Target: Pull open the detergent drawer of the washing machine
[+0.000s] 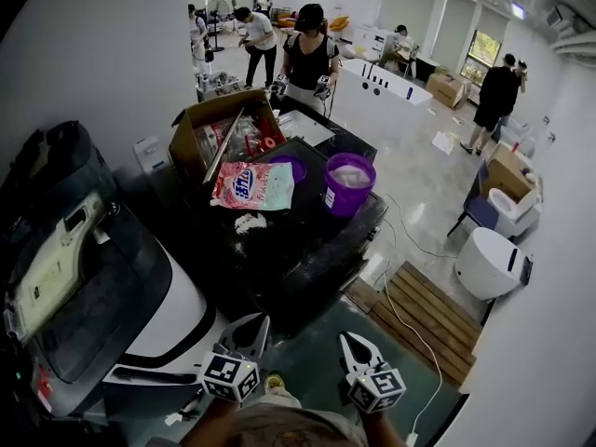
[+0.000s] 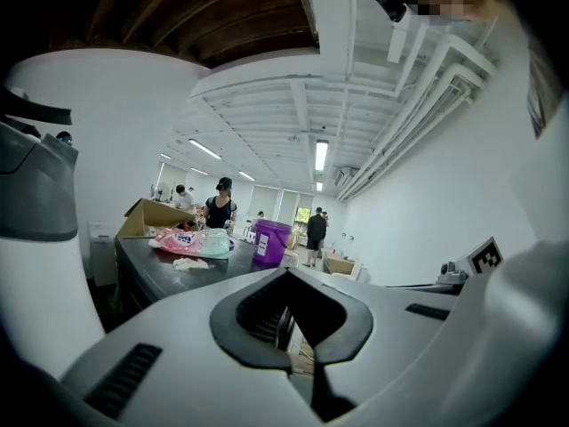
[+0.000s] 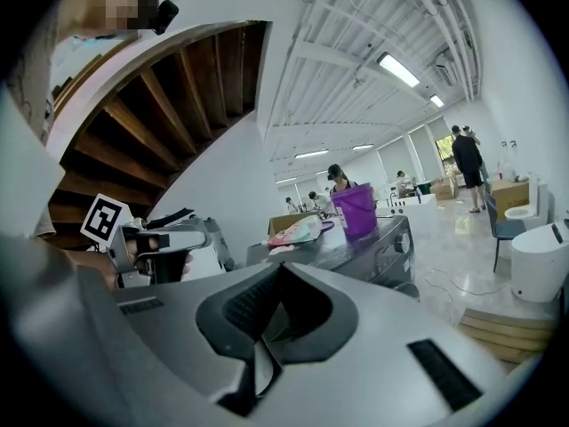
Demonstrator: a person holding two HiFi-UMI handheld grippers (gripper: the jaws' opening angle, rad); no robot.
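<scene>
Both shut & empty: left hand-held gripper, right hand-held gripper; washer well ahead, drawer untouched, nothing done.

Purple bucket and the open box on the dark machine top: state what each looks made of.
Purple bucket: probably plastic, with a smooth, evenly coloured, slightly glossy wall. Box: cardboard by the look, matt brown, with flaps folded open.
</scene>
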